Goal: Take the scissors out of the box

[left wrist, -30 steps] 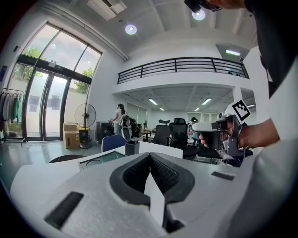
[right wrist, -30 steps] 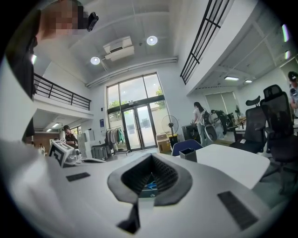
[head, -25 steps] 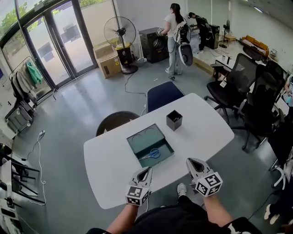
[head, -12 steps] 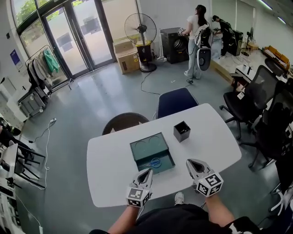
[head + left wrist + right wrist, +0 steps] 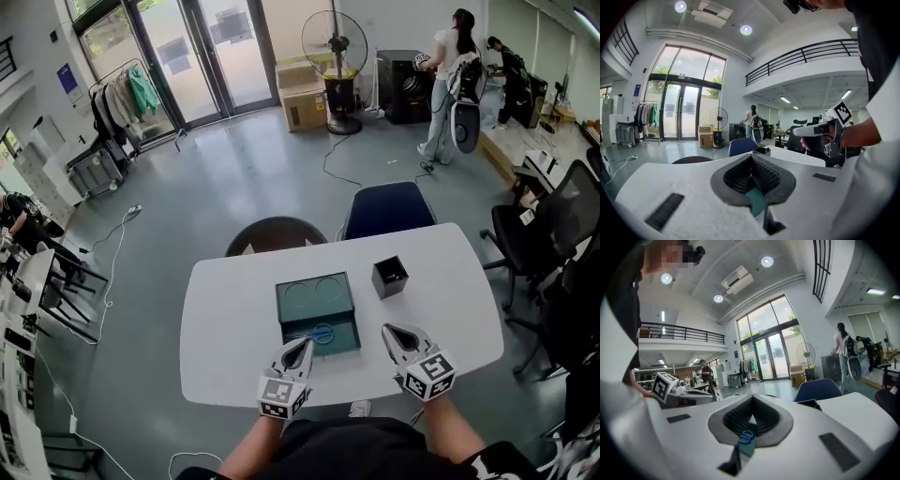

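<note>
An open teal box (image 5: 314, 296) lies in the middle of the white table (image 5: 225, 319). Scissors with blue handles (image 5: 319, 332) lie in its near half. My left gripper (image 5: 300, 347) hovers at the box's near edge, its jaws closed tip to tip with nothing between them. My right gripper (image 5: 393, 333) is shut and empty, to the right of the box. In the right gripper view the blue scissors handles (image 5: 748, 436) show below the closed jaws of the right gripper (image 5: 752, 399). The left gripper view shows teal box wall (image 5: 756, 201) beneath the left gripper (image 5: 751, 157).
A small black square holder (image 5: 390, 276) stands right of the box. A blue chair (image 5: 389, 208) and a dark round stool (image 5: 275, 234) sit at the table's far side. Black office chairs (image 5: 553, 234) stand at the right. A fan (image 5: 334, 42) and people (image 5: 450, 66) are far back.
The head view has swung round the table: the box now sits square and straight ahead, closer to both grippers. Both grippers stay shut and empty.
</note>
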Action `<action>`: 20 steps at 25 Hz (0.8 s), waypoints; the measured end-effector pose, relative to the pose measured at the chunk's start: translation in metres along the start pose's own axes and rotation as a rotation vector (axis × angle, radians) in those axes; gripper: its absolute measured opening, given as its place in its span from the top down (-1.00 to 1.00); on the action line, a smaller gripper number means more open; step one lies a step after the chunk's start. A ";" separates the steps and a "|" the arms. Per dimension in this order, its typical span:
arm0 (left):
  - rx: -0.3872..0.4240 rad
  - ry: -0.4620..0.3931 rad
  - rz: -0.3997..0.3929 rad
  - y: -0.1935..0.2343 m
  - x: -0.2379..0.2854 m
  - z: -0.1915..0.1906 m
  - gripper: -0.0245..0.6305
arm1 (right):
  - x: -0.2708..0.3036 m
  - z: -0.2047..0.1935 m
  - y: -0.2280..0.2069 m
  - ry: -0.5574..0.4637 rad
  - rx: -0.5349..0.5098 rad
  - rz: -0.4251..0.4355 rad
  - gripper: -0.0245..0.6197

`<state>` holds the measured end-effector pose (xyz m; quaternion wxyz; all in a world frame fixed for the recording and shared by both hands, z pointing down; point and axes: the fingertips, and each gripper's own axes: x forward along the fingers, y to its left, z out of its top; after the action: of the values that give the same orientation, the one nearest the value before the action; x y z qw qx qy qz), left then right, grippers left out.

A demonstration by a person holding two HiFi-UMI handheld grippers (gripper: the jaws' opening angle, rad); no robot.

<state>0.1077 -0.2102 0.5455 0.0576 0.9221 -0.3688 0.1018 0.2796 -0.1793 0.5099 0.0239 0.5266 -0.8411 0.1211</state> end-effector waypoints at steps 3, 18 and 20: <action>-0.014 -0.010 0.079 0.008 0.000 -0.004 0.90 | 0.018 -0.007 -0.006 0.028 -0.034 0.072 0.90; -0.066 0.026 0.234 0.082 -0.032 -0.023 0.90 | 0.112 -0.027 0.060 0.162 -0.200 0.300 0.90; -0.066 0.029 0.228 0.091 -0.032 -0.030 0.90 | 0.120 -0.033 0.062 0.178 -0.187 0.303 0.90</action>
<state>0.0179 -0.2488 0.5702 0.0812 0.8702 -0.4735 0.1091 0.1682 -0.2521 0.5507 0.1285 0.3766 -0.9130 0.0905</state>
